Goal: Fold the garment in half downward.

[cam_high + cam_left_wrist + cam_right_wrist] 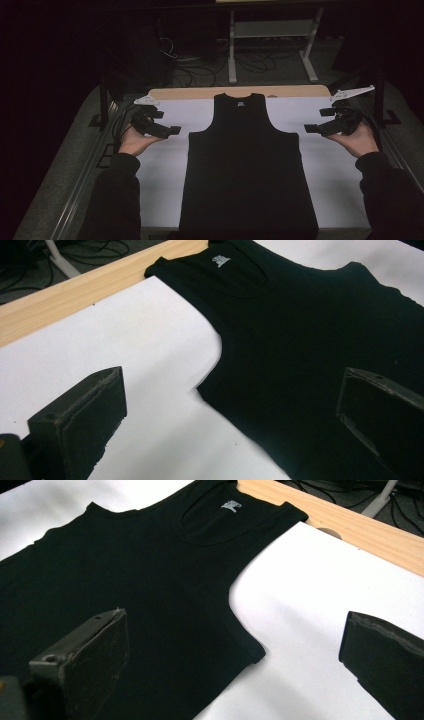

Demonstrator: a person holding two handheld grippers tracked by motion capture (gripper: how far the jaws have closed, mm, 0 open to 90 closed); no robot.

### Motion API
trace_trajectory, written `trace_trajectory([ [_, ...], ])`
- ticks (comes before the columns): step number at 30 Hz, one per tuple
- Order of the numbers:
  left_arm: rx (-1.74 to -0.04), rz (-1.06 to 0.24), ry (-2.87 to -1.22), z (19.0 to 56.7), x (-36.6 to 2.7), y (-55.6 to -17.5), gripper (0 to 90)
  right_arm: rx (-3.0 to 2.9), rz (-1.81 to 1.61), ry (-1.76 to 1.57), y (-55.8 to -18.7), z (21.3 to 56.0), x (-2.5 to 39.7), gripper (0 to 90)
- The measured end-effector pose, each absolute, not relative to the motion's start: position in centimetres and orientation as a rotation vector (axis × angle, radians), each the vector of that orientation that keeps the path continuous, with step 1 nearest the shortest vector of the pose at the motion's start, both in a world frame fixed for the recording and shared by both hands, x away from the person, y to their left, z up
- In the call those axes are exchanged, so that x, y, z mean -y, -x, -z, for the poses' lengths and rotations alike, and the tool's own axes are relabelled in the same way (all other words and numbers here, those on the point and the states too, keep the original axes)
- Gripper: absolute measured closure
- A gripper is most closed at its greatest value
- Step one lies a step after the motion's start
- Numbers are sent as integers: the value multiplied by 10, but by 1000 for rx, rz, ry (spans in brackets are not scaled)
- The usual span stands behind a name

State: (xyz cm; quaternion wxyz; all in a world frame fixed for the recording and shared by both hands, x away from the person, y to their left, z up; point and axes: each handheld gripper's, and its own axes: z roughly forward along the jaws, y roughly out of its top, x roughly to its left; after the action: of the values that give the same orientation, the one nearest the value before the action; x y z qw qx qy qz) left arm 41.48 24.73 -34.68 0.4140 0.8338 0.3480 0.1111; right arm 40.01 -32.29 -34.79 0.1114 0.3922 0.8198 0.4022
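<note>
— Hovering where? 
— Left gripper (167,131) and right gripper (316,128) flank the black tank top (247,165), lying flat; jaws wide apart, empty.
— Next? 
— Probably pinching its armhole corners.

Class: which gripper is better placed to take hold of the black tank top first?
Neither clearly: left gripper and right gripper both hover open beside the tank top, level with its armholes. Left looks marginally closer.

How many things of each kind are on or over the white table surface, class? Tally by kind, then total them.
Black tank top: 1
Hand-held grippers, the left gripper and the right gripper, both open beside the top: 2
Total: 3
</note>
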Motion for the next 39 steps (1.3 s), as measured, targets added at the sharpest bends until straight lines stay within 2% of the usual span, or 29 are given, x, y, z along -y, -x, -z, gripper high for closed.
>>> trace_trajectory([
  [39,-878,-191,-2164,392,-229,-444,0,-2464,-1142,-1219,-432,389,314,0],
])
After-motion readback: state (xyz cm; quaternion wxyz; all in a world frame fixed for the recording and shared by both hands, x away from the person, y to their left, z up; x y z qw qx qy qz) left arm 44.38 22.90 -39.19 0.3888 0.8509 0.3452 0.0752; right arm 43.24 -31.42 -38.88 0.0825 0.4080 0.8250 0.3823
